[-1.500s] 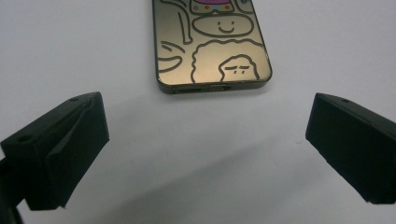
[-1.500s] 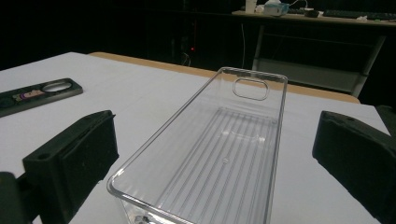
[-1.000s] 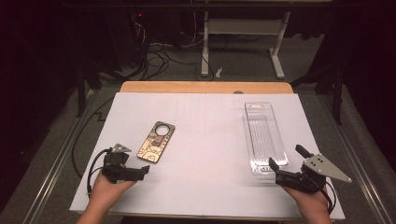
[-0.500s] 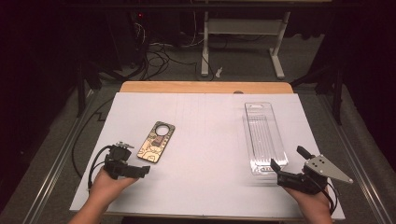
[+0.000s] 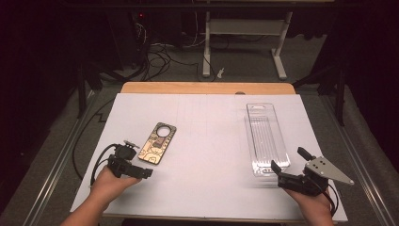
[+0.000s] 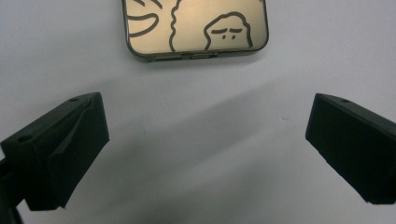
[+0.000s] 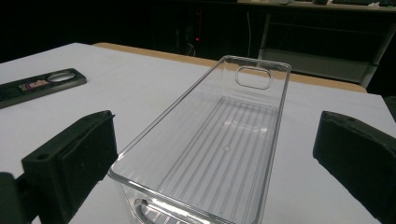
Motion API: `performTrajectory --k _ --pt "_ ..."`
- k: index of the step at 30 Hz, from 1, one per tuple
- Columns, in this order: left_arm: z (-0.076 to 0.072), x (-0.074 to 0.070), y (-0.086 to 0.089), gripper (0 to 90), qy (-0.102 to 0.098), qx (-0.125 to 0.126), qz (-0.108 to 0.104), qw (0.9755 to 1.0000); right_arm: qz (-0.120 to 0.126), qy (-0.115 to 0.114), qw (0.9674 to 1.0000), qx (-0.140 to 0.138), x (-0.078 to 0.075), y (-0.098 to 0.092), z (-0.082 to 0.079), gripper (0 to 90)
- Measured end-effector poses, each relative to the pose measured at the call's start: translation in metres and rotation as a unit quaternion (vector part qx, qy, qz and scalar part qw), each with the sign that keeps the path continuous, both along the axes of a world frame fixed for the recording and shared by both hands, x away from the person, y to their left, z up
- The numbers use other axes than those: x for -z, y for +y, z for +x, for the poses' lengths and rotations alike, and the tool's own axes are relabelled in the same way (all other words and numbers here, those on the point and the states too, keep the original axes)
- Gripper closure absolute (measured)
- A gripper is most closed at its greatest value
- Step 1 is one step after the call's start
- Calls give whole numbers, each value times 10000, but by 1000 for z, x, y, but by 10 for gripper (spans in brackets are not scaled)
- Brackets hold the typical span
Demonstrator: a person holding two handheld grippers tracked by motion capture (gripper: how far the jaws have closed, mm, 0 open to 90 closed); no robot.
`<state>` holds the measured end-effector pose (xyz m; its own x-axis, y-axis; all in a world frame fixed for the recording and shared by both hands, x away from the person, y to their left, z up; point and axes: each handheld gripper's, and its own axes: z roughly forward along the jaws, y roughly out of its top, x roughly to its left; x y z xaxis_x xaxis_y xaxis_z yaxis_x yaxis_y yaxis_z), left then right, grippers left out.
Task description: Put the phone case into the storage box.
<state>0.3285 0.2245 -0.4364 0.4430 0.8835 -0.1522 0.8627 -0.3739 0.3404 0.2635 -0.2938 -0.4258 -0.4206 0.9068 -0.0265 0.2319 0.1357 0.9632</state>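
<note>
The left gripper (image 5: 146,172) has eased toward the phone case (image 5: 157,143), jaws apart; the right gripper (image 5: 282,175), also apart, stays before the clear bin (image 5: 266,138). Grasping looks imminent.

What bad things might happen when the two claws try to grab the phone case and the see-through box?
The phone case lies flat on the white table cover, so the open left gripper may just push it along instead of gripping it. The clear plastic bin looks smooth and light; the open right gripper, close to its near end, might bump it away or let it slip or tip.
</note>
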Motion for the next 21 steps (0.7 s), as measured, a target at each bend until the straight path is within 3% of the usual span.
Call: performTrajectory --k 21 --pt "13 -2 -3 6 400 188 143 9989 -26 -3 10000 -42 -1 2 0 1"
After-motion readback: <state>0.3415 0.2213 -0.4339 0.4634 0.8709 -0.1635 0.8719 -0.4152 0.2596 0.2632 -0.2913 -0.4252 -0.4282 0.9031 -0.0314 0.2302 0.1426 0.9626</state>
